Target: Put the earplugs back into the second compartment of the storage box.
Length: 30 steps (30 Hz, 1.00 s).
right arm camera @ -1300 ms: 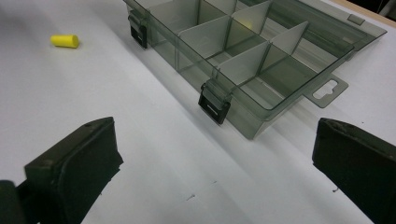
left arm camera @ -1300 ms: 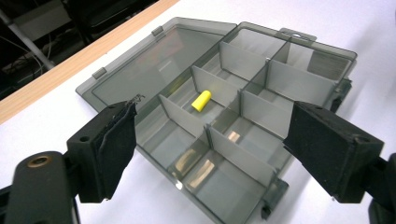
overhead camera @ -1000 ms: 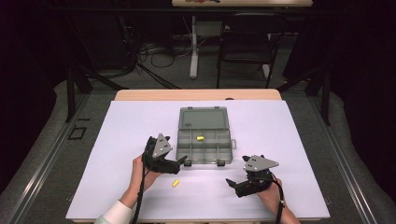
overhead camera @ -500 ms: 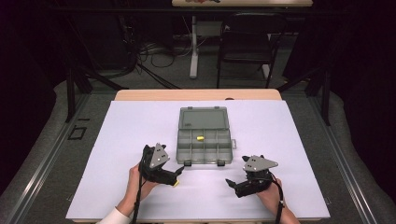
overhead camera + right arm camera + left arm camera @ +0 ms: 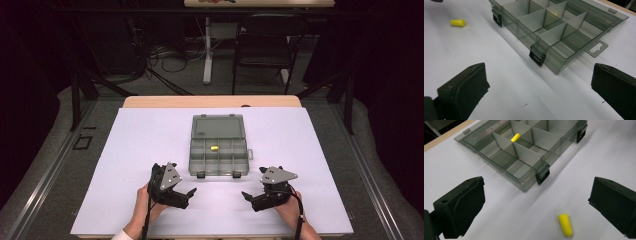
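Small yellow foam earplug (image 5: 565, 224) lies flat on white table, near the smoky clear plastic compartment box (image 5: 524, 157), untouched.

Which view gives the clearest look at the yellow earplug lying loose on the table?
The left gripper view: the loose earplug lies close between the open jaws, untouched. The right gripper view shows it small and far off. In the high view the left gripper covers its spot.

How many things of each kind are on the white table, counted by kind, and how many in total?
Yellow earplugs: 2, one inside the box, one loose on the table
Clear grey compartment box: 1
Hand-held grippers: 2, left and right
Total: 5
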Available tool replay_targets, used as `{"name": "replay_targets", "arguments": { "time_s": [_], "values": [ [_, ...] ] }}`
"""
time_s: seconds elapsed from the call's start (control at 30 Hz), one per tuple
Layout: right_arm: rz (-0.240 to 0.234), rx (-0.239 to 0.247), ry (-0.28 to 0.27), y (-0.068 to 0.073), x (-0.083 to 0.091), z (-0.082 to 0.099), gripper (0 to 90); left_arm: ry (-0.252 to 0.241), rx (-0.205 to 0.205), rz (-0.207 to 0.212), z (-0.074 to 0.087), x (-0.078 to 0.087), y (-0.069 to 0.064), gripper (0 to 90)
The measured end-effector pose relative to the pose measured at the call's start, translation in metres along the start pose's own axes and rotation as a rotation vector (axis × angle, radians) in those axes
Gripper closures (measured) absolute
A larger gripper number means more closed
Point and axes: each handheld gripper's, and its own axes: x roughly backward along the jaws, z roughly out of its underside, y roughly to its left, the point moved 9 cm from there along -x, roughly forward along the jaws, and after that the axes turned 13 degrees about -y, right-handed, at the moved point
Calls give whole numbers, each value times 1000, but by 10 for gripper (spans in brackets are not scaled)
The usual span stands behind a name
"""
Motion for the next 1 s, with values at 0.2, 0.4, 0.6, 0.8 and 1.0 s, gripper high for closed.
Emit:
{"name": "replay_targets", "arguments": {
  "time_s": [0.2,0.4,0.6,0.8,1.0],
  "values": [
    [-2,6,8,1,-1,1,0,12,11,22,7,2,-7,0],
    [1,8,9,0,-1,2,0,26,5,24,10,2,-11,0],
    [-2,7,11,1,-2,3,0,51,0,30,16,3,-15,0],
    [-1,8,8,0,-1,2,0,64,0,40,20,3,-19,0],
    [2,10,13,0,-1,3,0,96,1,65,27,1,-24,5]
  ]
}}
